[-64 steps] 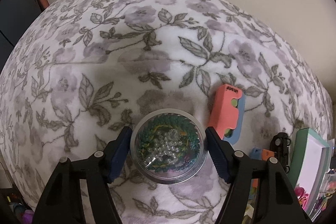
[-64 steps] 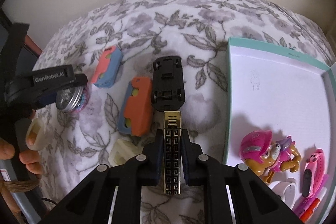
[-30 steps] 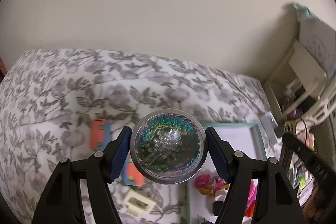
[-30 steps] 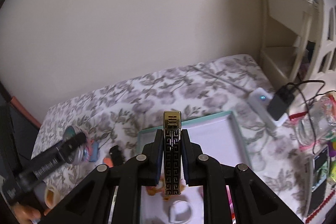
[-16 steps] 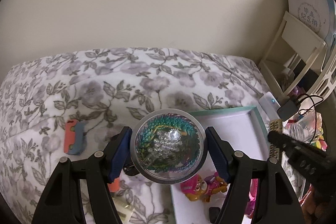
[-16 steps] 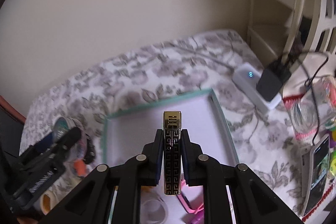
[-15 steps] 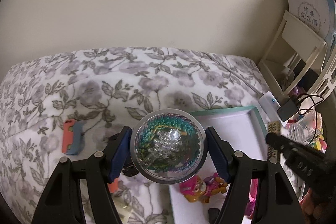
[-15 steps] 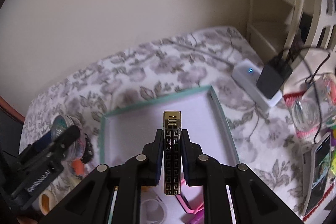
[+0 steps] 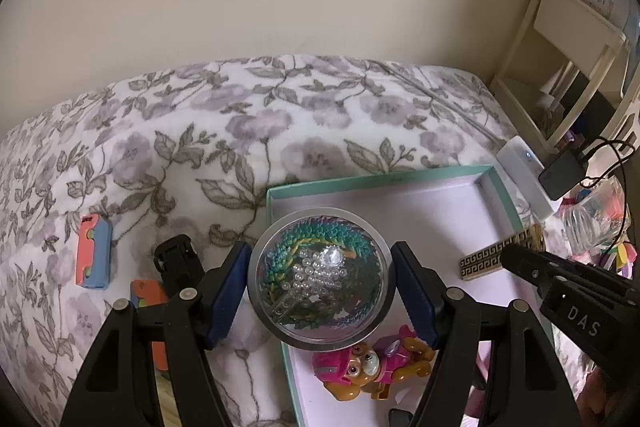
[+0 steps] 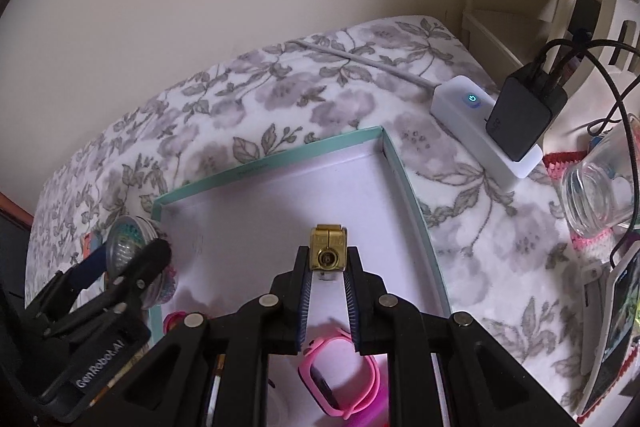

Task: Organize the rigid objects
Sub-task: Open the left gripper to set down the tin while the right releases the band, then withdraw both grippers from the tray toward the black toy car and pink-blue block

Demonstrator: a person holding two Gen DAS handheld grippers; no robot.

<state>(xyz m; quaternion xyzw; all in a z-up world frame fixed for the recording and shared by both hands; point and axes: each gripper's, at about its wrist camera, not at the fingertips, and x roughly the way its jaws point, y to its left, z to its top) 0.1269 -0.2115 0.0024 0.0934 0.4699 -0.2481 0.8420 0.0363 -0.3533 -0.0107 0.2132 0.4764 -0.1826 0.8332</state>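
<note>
My left gripper (image 9: 320, 281) is shut on a round clear-lidded tin of beads (image 9: 320, 277), held over the left edge of the teal-rimmed box (image 9: 380, 179). It also shows in the right wrist view (image 10: 132, 245). My right gripper (image 10: 327, 263) stands over the box (image 10: 272, 163), jaws parted around a gold and black lighter (image 10: 328, 253) that lies flat on the box floor; the lighter also shows in the left wrist view (image 9: 490, 261). A pink toy pup (image 9: 368, 367) and a pink watch (image 10: 340, 379) lie in the box.
On the floral blanket (image 9: 240, 131) left of the box lie a black toy car (image 9: 178, 263) and two orange-and-blue cases (image 9: 94, 255) (image 9: 150, 301). A white power strip with a black charger (image 10: 520, 111), a glass jar (image 10: 596, 191) and a phone (image 10: 620, 339) sit to the right.
Both grippers came down toward the box. The lighter turned from upright between the right jaws to lying flat in the box, and the right jaws have opened around it.
</note>
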